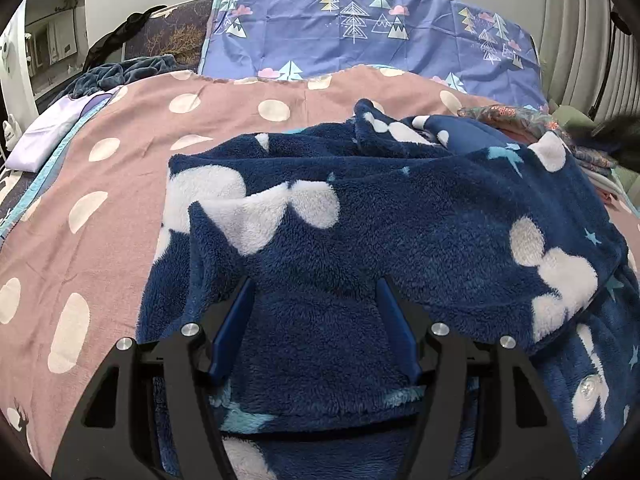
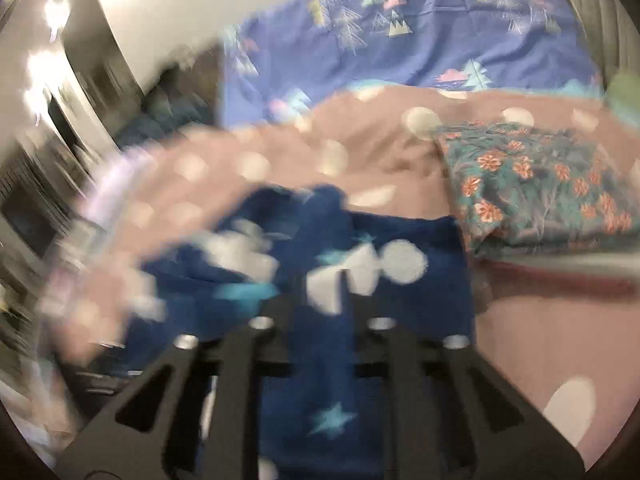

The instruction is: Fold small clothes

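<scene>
A navy fleece garment [image 1: 400,220] with white blobs and pale blue stars lies bunched on the pink spotted bedspread [image 1: 120,184]. My left gripper [image 1: 316,292] is over its near edge, blue fingers [image 1: 236,320] wide apart with fleece lying between them, not clamped. In the blurred right wrist view the same garment [image 2: 360,280] lies under my right gripper [image 2: 346,276]; its black fingers [image 2: 276,312] look close together around a fold of the fleece, but the blur hides the grip.
A stack of folded clothes topped by a teal floral piece [image 2: 540,184] sits at the right, also at the right edge of the left view [image 1: 532,124]. A blue tree-print sheet [image 1: 360,32] lies at the back. A dark blanket [image 1: 120,72] is far left.
</scene>
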Tool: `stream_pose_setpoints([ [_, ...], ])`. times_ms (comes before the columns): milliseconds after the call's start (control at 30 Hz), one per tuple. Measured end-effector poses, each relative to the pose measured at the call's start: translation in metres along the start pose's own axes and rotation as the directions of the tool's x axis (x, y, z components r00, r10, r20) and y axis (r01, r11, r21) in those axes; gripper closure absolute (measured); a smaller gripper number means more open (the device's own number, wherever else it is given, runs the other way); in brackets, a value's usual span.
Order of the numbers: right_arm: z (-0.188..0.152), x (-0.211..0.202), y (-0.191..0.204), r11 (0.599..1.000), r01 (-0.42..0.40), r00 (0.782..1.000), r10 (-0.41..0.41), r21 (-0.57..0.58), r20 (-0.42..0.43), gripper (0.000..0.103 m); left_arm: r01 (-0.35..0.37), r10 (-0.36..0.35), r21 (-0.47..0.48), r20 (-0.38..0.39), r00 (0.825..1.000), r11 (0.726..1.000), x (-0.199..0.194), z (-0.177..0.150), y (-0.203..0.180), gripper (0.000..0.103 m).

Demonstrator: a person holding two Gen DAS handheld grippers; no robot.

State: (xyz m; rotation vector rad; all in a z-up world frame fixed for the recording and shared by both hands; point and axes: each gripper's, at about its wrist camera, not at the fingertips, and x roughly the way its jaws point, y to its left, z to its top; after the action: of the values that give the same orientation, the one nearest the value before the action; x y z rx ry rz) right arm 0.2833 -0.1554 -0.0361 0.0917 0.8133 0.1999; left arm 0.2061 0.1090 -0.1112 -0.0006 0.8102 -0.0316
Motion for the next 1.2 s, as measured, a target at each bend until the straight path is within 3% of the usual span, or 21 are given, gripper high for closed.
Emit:
stream_pose_setpoints([
  [33, -0.002, 0.014, -0.002, 0.989, 0.139, 0.990, -0.139, -0.042, 0.010, 0.094, 0.002, -0.002, -0.001, 0.000, 1.000, 1.000, 0.000, 0.000, 0.000, 0.039],
  [67, -0.011, 0.046, -0.019, 0.928, 0.362, 0.931, -0.364, -0.084, -0.012, 0.098, 0.008, -0.008, -0.004, 0.002, 1.000, 1.000, 0.000, 0.000, 0.001, 0.038],
  [100, -0.020, 0.063, -0.038, 0.941, 0.337, 0.938, -0.339, -0.033, -0.071, 0.099, 0.022, -0.022, -0.005, 0.004, 1.000, 1.000, 0.000, 0.000, 0.002, 0.035],
  [167, -0.027, 0.049, -0.055, 0.968, 0.234, 0.972, -0.233, 0.095, -0.027, 0.099, 0.029, -0.029, -0.006, 0.004, 1.000, 1.000, 0.000, -0.001, 0.002, 0.035],
  [267, -0.023, 0.024, -0.035, 0.961, 0.276, 0.961, -0.276, 0.015, 0.007, 0.098, 0.030, -0.030, -0.008, 0.001, 1.000, 1.000, 0.000, -0.001, 0.002, 0.035],
  [333, -0.027, -0.008, -0.025, 0.976, 0.218, 0.973, -0.218, 0.015, 0.072, 0.095, 0.029, -0.029, -0.007, 0.003, 1.000, 1.000, 0.000, -0.001, 0.002, 0.035],
  [400, -0.039, -0.036, -0.016, 0.991, 0.134, 0.984, -0.134, 0.002, 0.114, 0.086, 0.031, -0.031, -0.008, 0.003, 1.000, 0.999, 0.000, -0.001, 0.002, 0.035],
  [433, -0.050, -0.041, -0.012, 0.989, 0.143, 0.985, -0.139, -0.026, 0.106, 0.076, 0.030, -0.030, -0.007, 0.002, 1.000, 1.000, 0.000, -0.001, 0.002, 0.035],
  [533, -0.095, -0.011, -0.023, 0.962, 0.253, 0.967, -0.254, -0.104, -0.004, 0.068, 0.035, -0.035, -0.008, 0.003, 0.999, 0.999, 0.000, -0.001, 0.002, 0.034],
  [600, -0.101, -0.018, -0.052, 0.985, 0.173, 0.985, -0.173, 0.022, -0.017, 0.054, 0.041, -0.041, -0.008, 0.003, 0.999, 0.999, 0.000, -0.001, 0.002, 0.033],
  [633, -0.098, -0.026, -0.063, 0.977, 0.184, 0.983, -0.181, 0.108, -0.037, 0.044, 0.044, -0.044, -0.011, 0.003, 0.999, 0.999, 0.000, -0.001, 0.002, 0.033],
  [667, -0.098, -0.039, -0.076, 0.964, 0.156, 0.988, -0.150, 0.216, -0.043, 0.046, 0.046, -0.046, -0.014, 0.004, 0.999, 0.999, -0.001, -0.001, 0.003, 0.033],
  [733, -0.108, -0.058, -0.085, 0.956, 0.068, 0.998, -0.062, 0.286, -0.032, 0.050, 0.050, -0.050, -0.018, 0.006, 0.999, 0.999, -0.002, -0.001, 0.003, 0.033],
  [867, -0.156, -0.106, -0.094, 0.966, 0.023, 1.000, -0.017, 0.258, -0.024, 0.053, 0.124, -0.119, -0.105, 0.053, 0.992, 0.987, -0.032, -0.003, 0.018, 0.031],
  [933, -0.182, -0.125, -0.106, 0.960, -0.036, 0.999, 0.043, 0.278, -0.018, 0.054, 0.220, -0.207, -0.163, 0.090, 0.974, 0.962, -0.062, -0.014, 0.031, 0.024],
  [1000, -0.206, -0.142, -0.113, 0.954, -0.085, 0.996, 0.091, 0.286, -0.008, 0.054, 0.253, -0.241, -0.150, 0.095, 0.966, 0.956, -0.085, -0.028, 0.037, 0.022],
  [1100, -0.224, -0.154, -0.119, 0.962, -0.088, 0.995, 0.099, 0.257, -0.032, 0.054, 0.224, -0.219, -0.107, 0.054, 0.974, 0.969, -0.110, -0.063, 0.049, 0.021],
  [1200, -0.230, -0.159, -0.118, 0.964, -0.074, 0.995, 0.088, 0.257, -0.043, 0.054, 0.183, -0.186, -0.135, -0.013, 0.982, 0.974, -0.123, -0.101, 0.062, 0.021],
])
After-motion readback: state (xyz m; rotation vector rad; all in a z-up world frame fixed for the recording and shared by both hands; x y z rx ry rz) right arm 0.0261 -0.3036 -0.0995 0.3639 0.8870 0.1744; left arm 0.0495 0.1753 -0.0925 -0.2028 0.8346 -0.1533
